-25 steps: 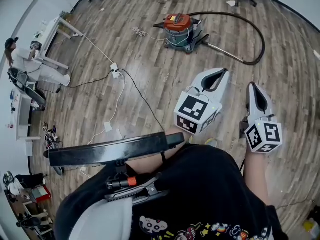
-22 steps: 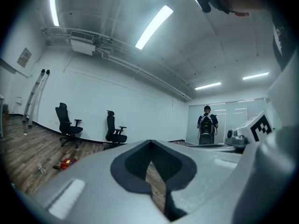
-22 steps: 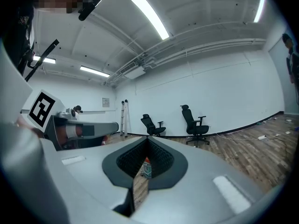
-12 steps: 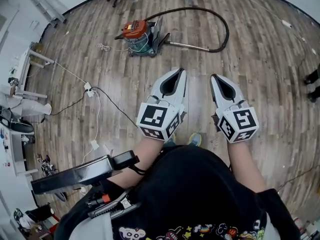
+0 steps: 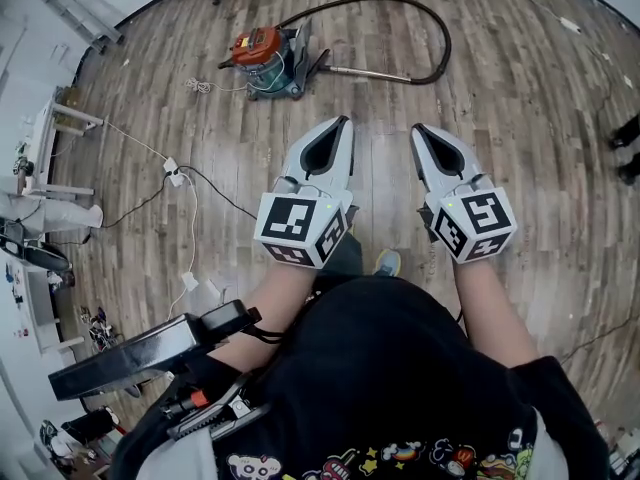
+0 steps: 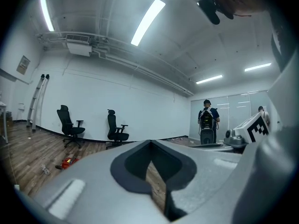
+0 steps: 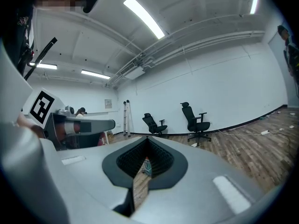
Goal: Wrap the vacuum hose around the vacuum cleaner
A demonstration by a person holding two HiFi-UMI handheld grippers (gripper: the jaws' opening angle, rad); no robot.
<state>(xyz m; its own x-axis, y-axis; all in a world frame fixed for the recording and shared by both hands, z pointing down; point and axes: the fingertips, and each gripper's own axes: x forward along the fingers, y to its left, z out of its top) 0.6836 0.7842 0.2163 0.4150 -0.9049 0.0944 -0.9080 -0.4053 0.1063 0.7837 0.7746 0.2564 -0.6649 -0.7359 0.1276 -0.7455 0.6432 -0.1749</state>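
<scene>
Wooden floorboards (image 5: 540, 168) fill the head view. The vacuum cleaner (image 5: 265, 60) stands far up at the left, and its black hose (image 5: 448, 46) lies in a wide, loose loop to the right of it, with none of it around the body. Compared with a second ago, the machine sits further left in the picture. The left claw (image 5: 343, 121) and right claw (image 5: 418, 129) have come level, side by side and pointing forward over the floor, both well apart from machine and hose. I judge that the person has turned to square up to the job, so this is the approach and no wrapping has begun.

Left gripper view: the jaws meet at the tip, with only a thin slit of floor showing behind them and nothing held. Office chairs (image 6: 70, 125) stand at the far wall.

Right gripper view: the jaws are likewise closed and empty. A small red-and-green shape shows through the slit, probably the vacuum cleaner ahead.
</scene>
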